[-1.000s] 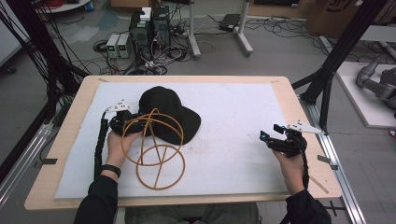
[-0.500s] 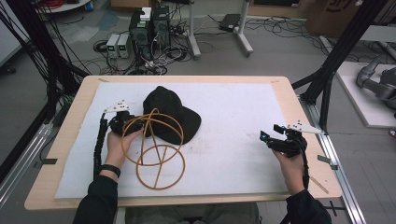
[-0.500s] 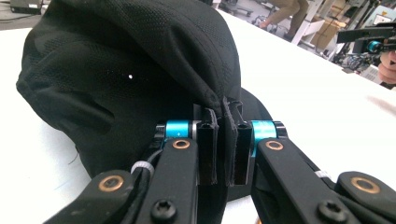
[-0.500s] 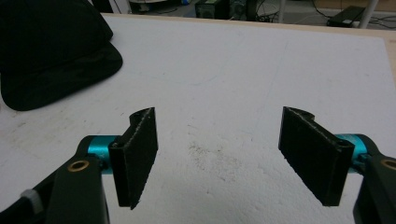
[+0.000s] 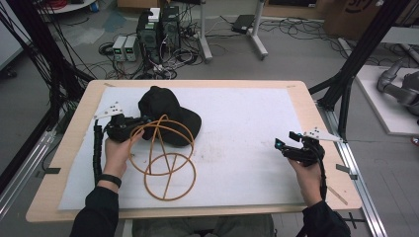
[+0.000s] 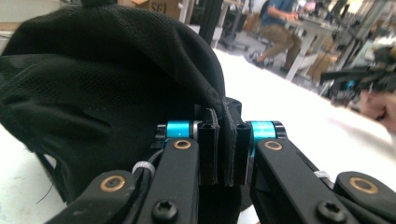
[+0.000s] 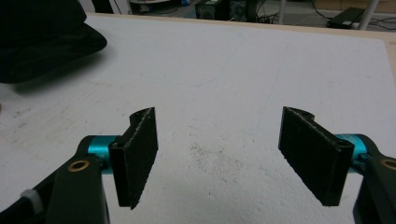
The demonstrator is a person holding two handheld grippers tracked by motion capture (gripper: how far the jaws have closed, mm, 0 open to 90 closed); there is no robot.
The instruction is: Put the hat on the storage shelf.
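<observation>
A black cap (image 5: 165,106) lies on the white mat at the left. Leaning against it is a tan wire-like frame of rings (image 5: 165,158), its lower ring flat on the mat. My left gripper (image 5: 143,120) is shut on the cap's edge; in the left gripper view the fabric (image 6: 93,79) is pinched between the closed pads (image 6: 208,151). Near the table's right edge my right gripper (image 5: 284,144) is held open over the bare mat. In the right gripper view it (image 7: 219,154) has nothing between its pads, and the cap (image 7: 42,42) shows far off at the upper left.
The white mat (image 5: 247,123) covers most of the wooden table (image 5: 321,128). Black frame posts (image 5: 346,84) stand at the right and left sides. Computers and cables (image 5: 158,29) sit on the floor beyond the far edge.
The cap and the left gripper have edged slightly to the left and away. The right gripper has stayed where it was, open.
</observation>
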